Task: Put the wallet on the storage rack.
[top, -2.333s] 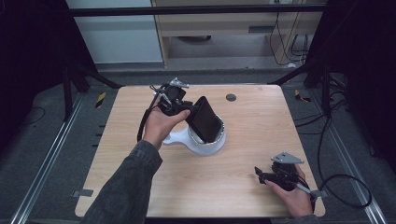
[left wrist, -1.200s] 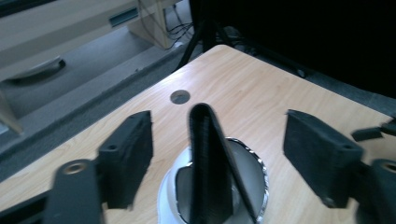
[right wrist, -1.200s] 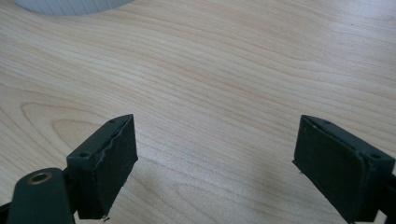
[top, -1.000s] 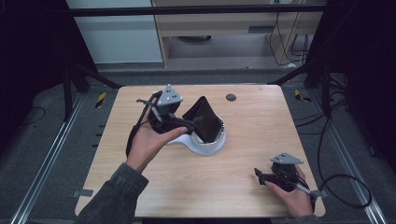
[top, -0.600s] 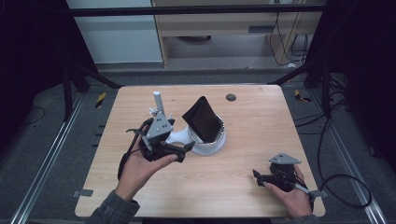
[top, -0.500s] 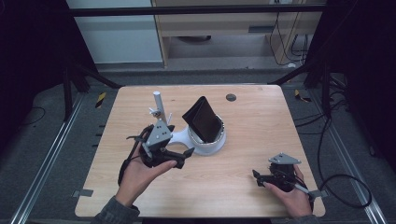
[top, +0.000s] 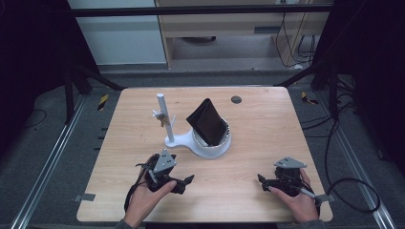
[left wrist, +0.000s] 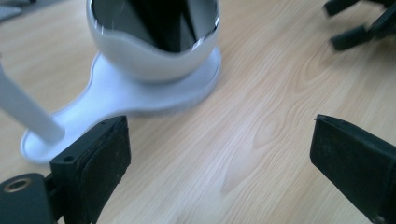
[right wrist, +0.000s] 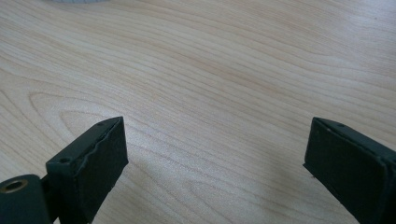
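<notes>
On the wooden table (top: pixel 267 129), a white stand (top: pixel 203 143) sat near the middle, its bowl holding a black wallet (top: pixel 207 123) that leaned upright, with a thin post (top: pixel 164 117) rising from its left end. Your left gripper (top: pixel 184 182) rested low at the near left edge, close in front of the stand, jaws wide apart with bare wood between them. Your right gripper (top: pixel 263 182) lay at the near right, well apart from the stand, jaws spread wide and holding nothing.
</notes>
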A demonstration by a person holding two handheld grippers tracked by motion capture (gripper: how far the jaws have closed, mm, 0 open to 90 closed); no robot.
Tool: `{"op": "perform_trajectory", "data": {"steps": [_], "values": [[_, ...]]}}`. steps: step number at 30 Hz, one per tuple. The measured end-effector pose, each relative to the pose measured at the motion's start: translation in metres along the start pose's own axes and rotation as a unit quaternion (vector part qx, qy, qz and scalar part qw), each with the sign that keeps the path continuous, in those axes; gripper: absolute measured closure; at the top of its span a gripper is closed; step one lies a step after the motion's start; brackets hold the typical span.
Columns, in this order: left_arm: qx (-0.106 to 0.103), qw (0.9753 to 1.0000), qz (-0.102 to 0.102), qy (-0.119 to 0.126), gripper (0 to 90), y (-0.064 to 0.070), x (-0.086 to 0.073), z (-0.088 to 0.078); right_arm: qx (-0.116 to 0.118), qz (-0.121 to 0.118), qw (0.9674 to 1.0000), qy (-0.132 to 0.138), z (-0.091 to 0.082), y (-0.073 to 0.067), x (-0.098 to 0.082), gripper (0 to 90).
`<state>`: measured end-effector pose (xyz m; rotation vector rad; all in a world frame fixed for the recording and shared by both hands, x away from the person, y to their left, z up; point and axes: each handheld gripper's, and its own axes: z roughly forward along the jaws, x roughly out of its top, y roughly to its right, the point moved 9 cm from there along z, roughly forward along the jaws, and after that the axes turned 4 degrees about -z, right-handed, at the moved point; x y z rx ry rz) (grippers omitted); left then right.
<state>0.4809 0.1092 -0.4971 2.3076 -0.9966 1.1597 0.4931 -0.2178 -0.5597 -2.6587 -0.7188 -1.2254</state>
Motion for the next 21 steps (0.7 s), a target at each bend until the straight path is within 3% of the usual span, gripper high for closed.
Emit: {"op": "perform_trajectory", "data": {"steps": [4,5,8,10,14,17,21], "values": [[0.028,0.9991,-0.019,-0.025,4.8,-0.025,-0.028,0.006,0.004,0.002,1.0,-0.004,0.002,-0.001,-0.001,5.3],[0.04,0.998,-0.037,-0.031,4.8,-0.039,-0.042,0.007,0.008,0.002,0.9999,-0.006,0.004,-0.002,-0.002,5.1],[0.073,0.995,-0.046,-0.049,4.8,-0.062,-0.062,0.007,0.012,0.004,0.9999,-0.011,0.009,-0.002,-0.004,4.7],[0.078,0.9935,-0.064,-0.053,4.8,-0.072,-0.07,0.005,0.013,0.001,0.9997,-0.02,0.013,-0.003,-0.006,4.3],[0.089,0.9916,-0.079,-0.051,4.6,-0.082,-0.074,0.004,0.02,0.005,0.9996,-0.018,0.016,-0.006,-0.005,1.2],[0.102,0.9874,-0.1,-0.069,4.3,-0.091,-0.084,0.008,0.018,0.003,0.9997,-0.017,0.018,-0.005,-0.005,0.8],[0.107,0.9865,-0.105,-0.066,1.8,-0.094,-0.085,0.008,0.016,0.005,0.9997,-0.017,0.017,-0.006,-0.005,0.8]]}}
